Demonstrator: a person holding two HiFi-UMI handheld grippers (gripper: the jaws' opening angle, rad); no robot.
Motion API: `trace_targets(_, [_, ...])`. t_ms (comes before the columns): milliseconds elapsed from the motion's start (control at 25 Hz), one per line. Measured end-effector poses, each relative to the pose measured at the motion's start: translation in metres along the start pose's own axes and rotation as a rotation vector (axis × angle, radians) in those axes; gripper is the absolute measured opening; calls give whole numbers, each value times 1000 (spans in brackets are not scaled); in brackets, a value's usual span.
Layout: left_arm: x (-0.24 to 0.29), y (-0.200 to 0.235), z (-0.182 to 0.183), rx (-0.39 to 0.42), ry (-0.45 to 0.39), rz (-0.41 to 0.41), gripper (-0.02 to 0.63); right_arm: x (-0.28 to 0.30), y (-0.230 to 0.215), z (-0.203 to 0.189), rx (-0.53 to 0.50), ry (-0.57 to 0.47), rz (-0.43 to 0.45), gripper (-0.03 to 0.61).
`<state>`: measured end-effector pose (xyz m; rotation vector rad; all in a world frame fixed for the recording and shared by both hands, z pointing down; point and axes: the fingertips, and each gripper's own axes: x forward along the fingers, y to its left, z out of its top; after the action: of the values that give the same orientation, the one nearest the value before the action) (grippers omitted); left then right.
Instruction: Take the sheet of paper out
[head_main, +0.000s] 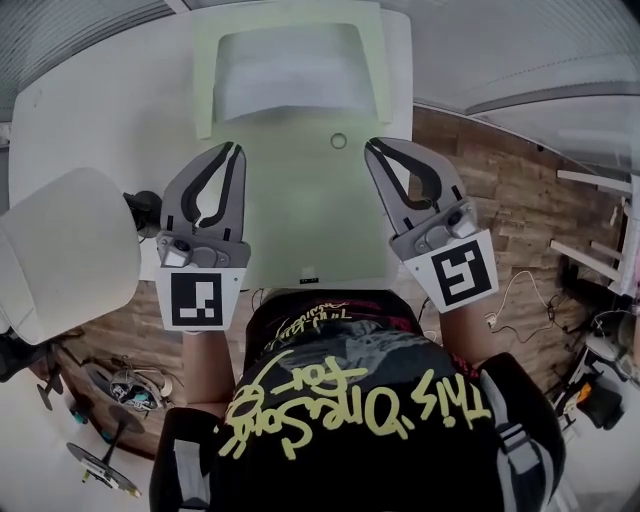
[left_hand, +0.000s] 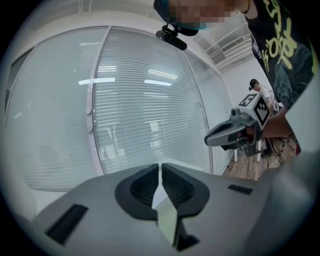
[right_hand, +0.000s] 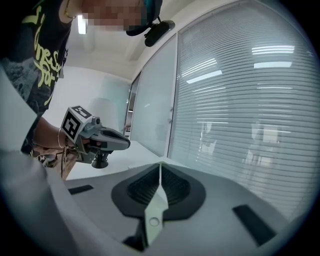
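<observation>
A pale green folder (head_main: 300, 215) lies flat on the white table (head_main: 100, 110), with a small round snap (head_main: 338, 140) near its middle. A whitish sheet of paper (head_main: 290, 75) shows through the folder's far part. My left gripper (head_main: 232, 148) hovers over the folder's left edge, shut and holding nothing. My right gripper (head_main: 372, 145) hovers over its right part, also shut and empty. In the left gripper view the jaws (left_hand: 160, 167) meet with no gap, and the right gripper (left_hand: 235, 132) shows beside them. In the right gripper view the jaws (right_hand: 160, 167) are closed too, with the left gripper (right_hand: 100, 137) at the left.
A white rounded chair back (head_main: 60, 250) stands at the left, with a small black stand (head_main: 145, 205) by the table's edge. Glass walls with blinds (left_hand: 145, 100) rise behind the table. Cables and gear lie on the wooden floor (head_main: 520, 230). Another person (left_hand: 257, 90) stands far off.
</observation>
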<state>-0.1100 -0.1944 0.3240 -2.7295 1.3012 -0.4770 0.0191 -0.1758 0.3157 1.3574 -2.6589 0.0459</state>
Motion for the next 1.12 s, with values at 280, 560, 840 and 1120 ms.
trace_targets(280, [14,2,-15,219,79,-44,16,14,-4,-9,-31,31,-19,12])
trace_targets(560, [25,2,-40,264,166,-15,124,18,-1,-50,-298,281,88,103])
trace_targets(840, [40,3,-72,413,289,-7,156,37,-5,-74,-380,343,54,149])
trace_targets(1120, [57,6,-103,558,418,-5,169,58,-4,-92,-464,362,61,161])
